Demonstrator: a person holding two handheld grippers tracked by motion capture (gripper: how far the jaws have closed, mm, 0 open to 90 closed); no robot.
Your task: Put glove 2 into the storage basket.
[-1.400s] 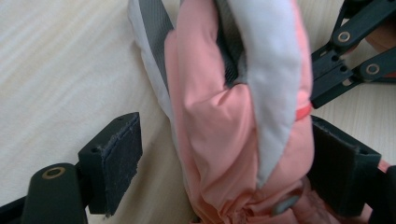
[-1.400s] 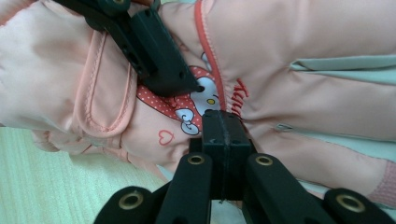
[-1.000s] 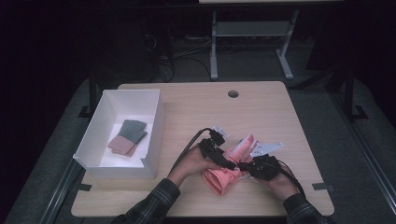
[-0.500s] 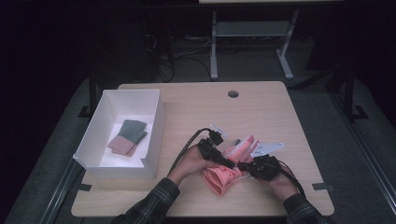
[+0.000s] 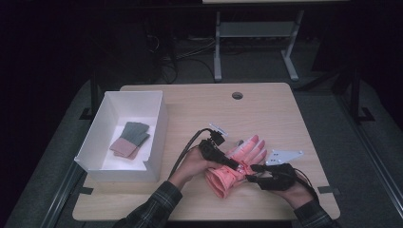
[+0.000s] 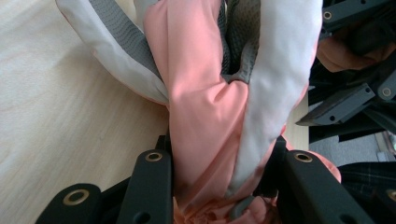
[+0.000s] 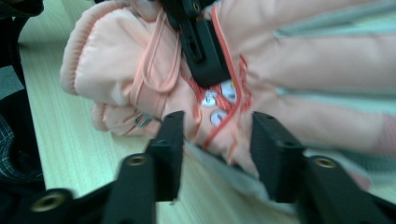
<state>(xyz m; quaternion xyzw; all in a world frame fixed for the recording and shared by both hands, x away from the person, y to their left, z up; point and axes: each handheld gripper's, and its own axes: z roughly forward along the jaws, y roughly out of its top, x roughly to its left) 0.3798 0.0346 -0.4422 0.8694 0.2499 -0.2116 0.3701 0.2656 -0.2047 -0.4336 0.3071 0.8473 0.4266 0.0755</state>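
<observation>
A dark room surrounds a light wooden table point(image 5: 190, 104) with a round cable hole near its far edge. At the near middle lies a salmon-pink padded glove with grey-and-white palm panels point(image 5: 237, 164), cuff toward the person and its glove tips pointing away. The left gripper point(image 5: 219, 156) lies across the glove; its fingers point(image 6: 152, 182) have just been closing and are clenched on a bunched fold of the pink and white fabric. The right gripper point(image 5: 259, 176) sits at the glove's near right edge; its fingers point(image 7: 170, 140) have just been opening and stand released, straddling the glove's edge without pressing it. To the left stands a white rectangular box point(image 5: 157, 137) holding folded grey-green and pink cloths point(image 5: 129, 140).
</observation>
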